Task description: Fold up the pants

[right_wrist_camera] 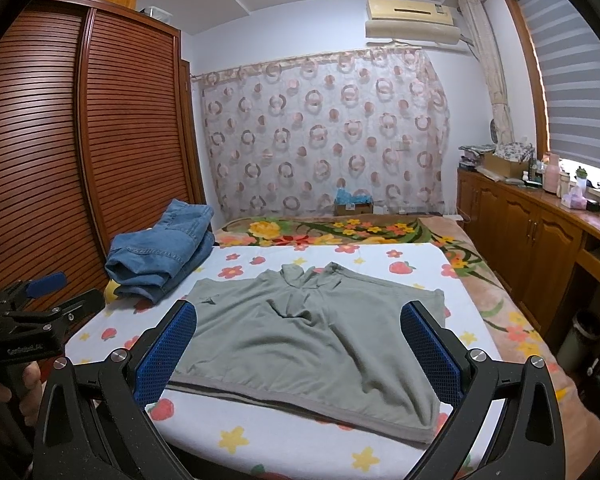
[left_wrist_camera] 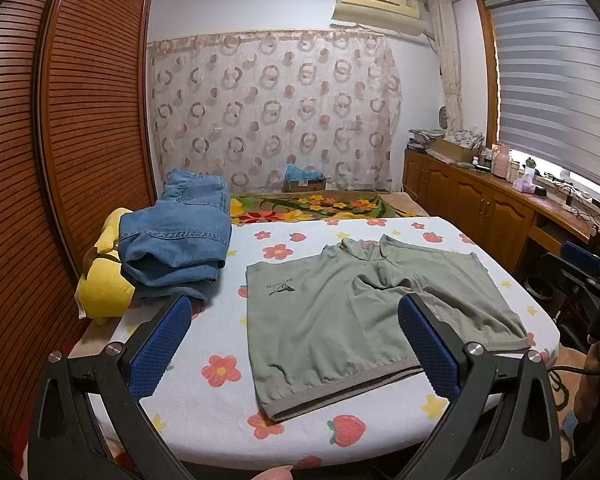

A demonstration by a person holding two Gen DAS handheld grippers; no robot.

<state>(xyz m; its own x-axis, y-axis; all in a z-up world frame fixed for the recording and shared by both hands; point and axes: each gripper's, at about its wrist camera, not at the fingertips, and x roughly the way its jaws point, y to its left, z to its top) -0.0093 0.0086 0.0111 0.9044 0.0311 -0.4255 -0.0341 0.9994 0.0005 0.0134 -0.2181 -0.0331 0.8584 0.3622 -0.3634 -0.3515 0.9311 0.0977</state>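
Grey-green short pants lie spread flat on the flower-print sheet, waistband at the far side and leg hems toward me. A small dark logo marks the left leg. My left gripper hovers open over the near hem, blue pads wide apart and empty. My right gripper is also open and empty above the pants' near edge. Each gripper shows at the other view's edge: the right gripper and the left gripper.
Folded blue jeans are stacked at the bed's left, partly on a yellow plush toy. A slatted wooden wardrobe stands close on the left. Wooden cabinets and a bin line the right. A floral blanket covers the far bed.
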